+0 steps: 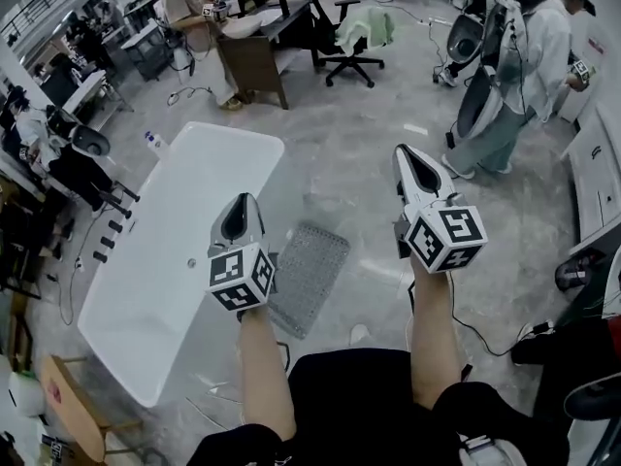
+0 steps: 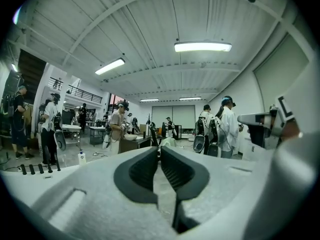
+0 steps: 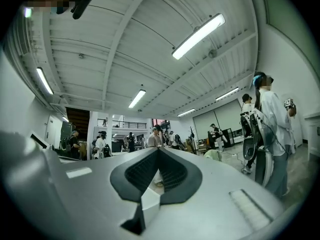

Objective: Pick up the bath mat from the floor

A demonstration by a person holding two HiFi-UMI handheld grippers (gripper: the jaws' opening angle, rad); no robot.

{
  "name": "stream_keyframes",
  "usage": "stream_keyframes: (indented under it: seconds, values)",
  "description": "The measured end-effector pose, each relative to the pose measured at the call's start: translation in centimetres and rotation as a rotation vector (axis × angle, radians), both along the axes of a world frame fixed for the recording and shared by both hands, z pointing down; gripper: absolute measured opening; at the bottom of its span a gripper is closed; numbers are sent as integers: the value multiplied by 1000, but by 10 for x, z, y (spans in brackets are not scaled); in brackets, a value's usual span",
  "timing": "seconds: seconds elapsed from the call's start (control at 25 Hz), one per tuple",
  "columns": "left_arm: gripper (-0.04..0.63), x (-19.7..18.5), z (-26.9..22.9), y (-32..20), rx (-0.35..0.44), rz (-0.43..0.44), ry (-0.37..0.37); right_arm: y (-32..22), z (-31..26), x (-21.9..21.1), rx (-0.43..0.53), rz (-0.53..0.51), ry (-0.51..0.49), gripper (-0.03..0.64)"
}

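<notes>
A grey bath mat [image 1: 310,275] lies flat on the marbled floor beside a white bathtub [image 1: 175,260]. My left gripper [image 1: 243,202] is held high above the mat's left edge, shut and empty. My right gripper [image 1: 408,155] hovers to the right of the mat, also shut with nothing in it. In the left gripper view the dark pads [image 2: 145,169] meet at their tips and point across the room, level with the people. The right gripper view shows its pads [image 3: 172,171] closed, aimed up toward the ceiling lights.
A black office chair [image 1: 351,42] and a wooden desk [image 1: 254,51] stand at the far side. One person [image 1: 519,76] stands at the right, another person [image 1: 189,22] at the far left. A cable [image 1: 485,333] trails on the floor near my right leg.
</notes>
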State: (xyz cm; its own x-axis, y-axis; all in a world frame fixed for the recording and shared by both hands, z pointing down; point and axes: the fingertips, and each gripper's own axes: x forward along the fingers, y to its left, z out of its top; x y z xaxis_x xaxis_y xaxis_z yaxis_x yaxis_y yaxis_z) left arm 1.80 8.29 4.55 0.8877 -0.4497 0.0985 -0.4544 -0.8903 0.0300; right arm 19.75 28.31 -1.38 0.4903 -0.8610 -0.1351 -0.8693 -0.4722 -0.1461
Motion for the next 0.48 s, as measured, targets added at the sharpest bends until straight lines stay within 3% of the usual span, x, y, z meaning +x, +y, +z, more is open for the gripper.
stream_keyframes:
  seconds: [0.2,0.48]
  values:
    - [20,3,16,-32,-27,-39,-26,-51,18,5,-31,-81,-29,5]
    - [20,-9,25,-88,-69,-112,3,-133,27,-11,-104,-212,0,5]
